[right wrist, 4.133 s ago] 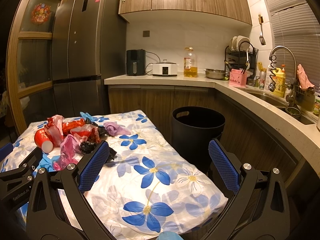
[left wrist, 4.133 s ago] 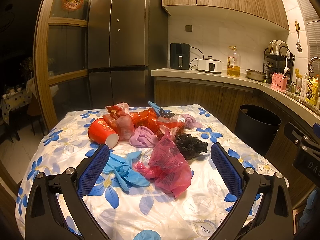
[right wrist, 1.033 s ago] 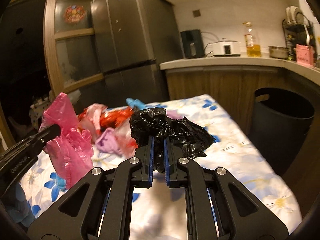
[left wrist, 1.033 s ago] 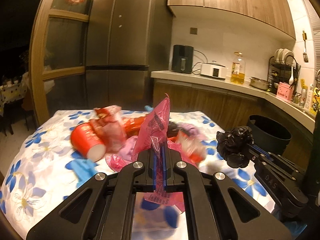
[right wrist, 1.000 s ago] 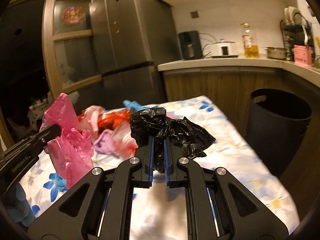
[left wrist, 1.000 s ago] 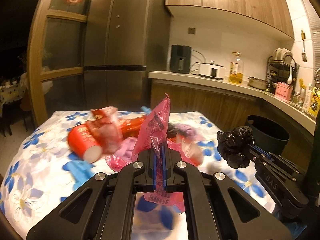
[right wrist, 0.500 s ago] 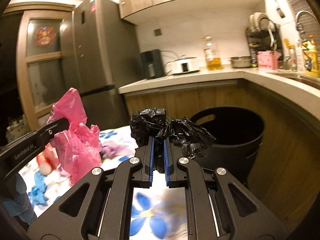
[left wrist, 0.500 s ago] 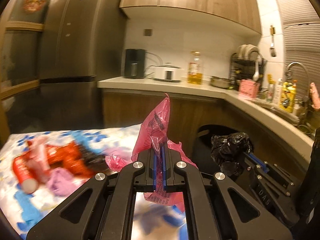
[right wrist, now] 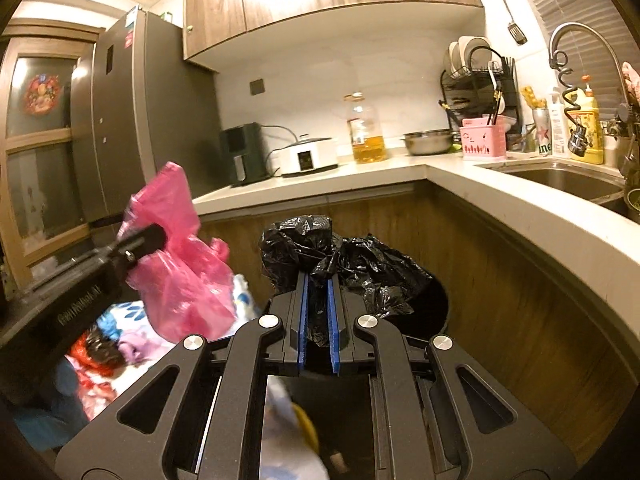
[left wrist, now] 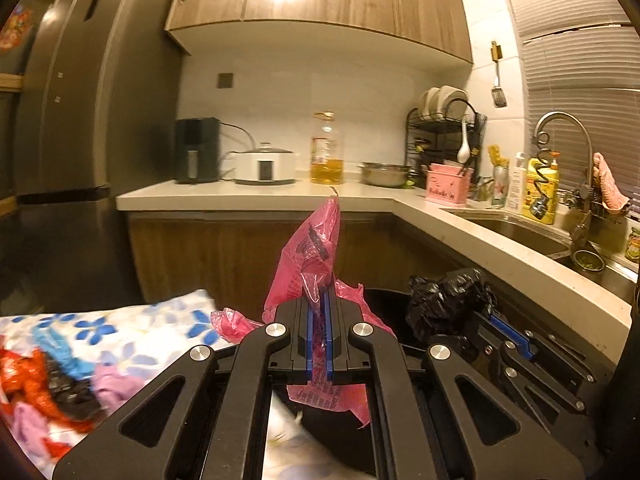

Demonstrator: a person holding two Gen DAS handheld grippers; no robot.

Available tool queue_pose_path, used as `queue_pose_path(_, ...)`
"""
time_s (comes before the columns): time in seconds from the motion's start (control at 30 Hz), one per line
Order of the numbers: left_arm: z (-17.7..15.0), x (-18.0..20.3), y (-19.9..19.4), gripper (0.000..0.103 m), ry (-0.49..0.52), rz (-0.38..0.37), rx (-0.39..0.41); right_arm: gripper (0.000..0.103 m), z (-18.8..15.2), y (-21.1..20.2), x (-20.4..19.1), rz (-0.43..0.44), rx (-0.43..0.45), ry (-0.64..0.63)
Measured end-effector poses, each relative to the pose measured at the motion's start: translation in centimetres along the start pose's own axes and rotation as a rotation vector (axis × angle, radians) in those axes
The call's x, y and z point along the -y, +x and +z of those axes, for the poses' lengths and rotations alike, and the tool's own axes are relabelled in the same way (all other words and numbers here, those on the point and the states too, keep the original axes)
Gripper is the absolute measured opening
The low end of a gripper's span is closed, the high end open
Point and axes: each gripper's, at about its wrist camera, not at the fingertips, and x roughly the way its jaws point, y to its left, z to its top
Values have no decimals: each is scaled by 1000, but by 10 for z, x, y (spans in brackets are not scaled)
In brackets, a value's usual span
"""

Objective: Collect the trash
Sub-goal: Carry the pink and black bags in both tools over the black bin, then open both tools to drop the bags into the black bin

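My left gripper (left wrist: pixel 319 304) is shut on a crumpled pink plastic bag (left wrist: pixel 310 256), which sticks up above the jaws and hangs below them. My right gripper (right wrist: pixel 318 292) is shut on a crumpled black plastic bag (right wrist: pixel 344 260). Both bags hang in the air near the black trash bin (right wrist: pixel 434 304), whose dark mouth shows behind and under the grippers. In the left wrist view the right gripper (left wrist: pixel 476 312) with the black bag (left wrist: pixel 448 300) is at the right. In the right wrist view the left gripper (right wrist: pixel 152 236) with the pink bag (right wrist: pixel 180 264) is at the left.
More trash (left wrist: pixel 48 384), red, purple, blue and black, lies on the flowered table (left wrist: pixel 132 328) at the left. A wooden counter (right wrist: pixel 520 216) with a sink (right wrist: pixel 568 180), a dish rack, an oil bottle and a cooker wraps around behind the bin. A fridge (left wrist: pixel 80 140) stands at the left.
Both grippers have swung right, away from the table's trash pile and over to the black bin, each keeping its bag. The table has slid to the left edge of both views.
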Motion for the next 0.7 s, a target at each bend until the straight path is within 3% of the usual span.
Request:
queue_pose_path(0.23, -1, 13, 33, 4, 4, -59, -16, 10, 10, 28, 18, 4, -14, 2)
queue_pose_path(0.6, -7, 7, 72, 5, -1, -70, -67, 13, 10, 56, 23, 10, -56, 6)
queue_pose_path(0.7, -8, 3, 79, 12, -18, -66, -85, 16, 10, 61, 26, 3, -69, 8)
